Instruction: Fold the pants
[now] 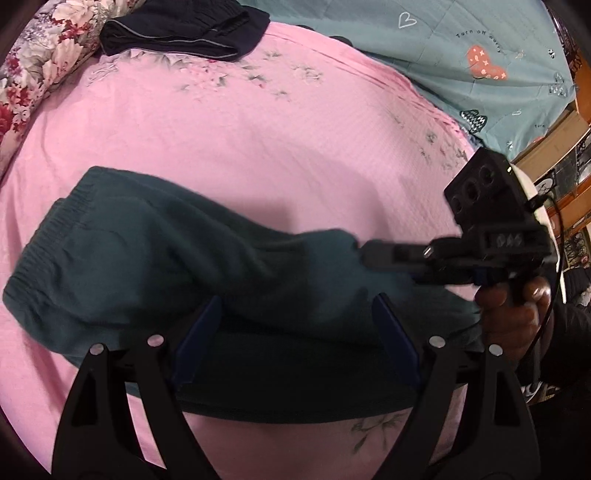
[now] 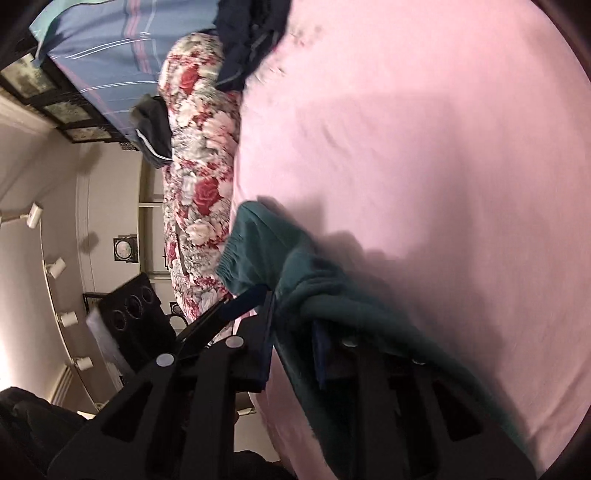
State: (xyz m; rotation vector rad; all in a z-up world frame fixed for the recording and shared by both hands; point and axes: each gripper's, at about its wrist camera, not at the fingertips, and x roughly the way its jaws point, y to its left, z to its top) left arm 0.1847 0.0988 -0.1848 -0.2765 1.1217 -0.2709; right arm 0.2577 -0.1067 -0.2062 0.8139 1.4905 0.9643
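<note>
Two grippers: left (image 1: 295,332) spread over soft teal pants (image 1: 147,251), right (image 1: 364,253) pinching them

The dark teal, soft knit pants (image 1: 155,258) are lying crumpled across the pink bed sheet (image 1: 240,140), elastic waistband showing, seemingly folded over, though blur is obscuring the creases.

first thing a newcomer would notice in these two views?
The dark teal pants lying bunched across the pink bedsheet, elastic waistband at the left of the left wrist view. Next, the right gripper, coming in from the right with its jaws narrowed at the cloth's edge, while the left gripper stands wide open over the nearer fold. At the sheet's far edge lies a navy garment.
</note>
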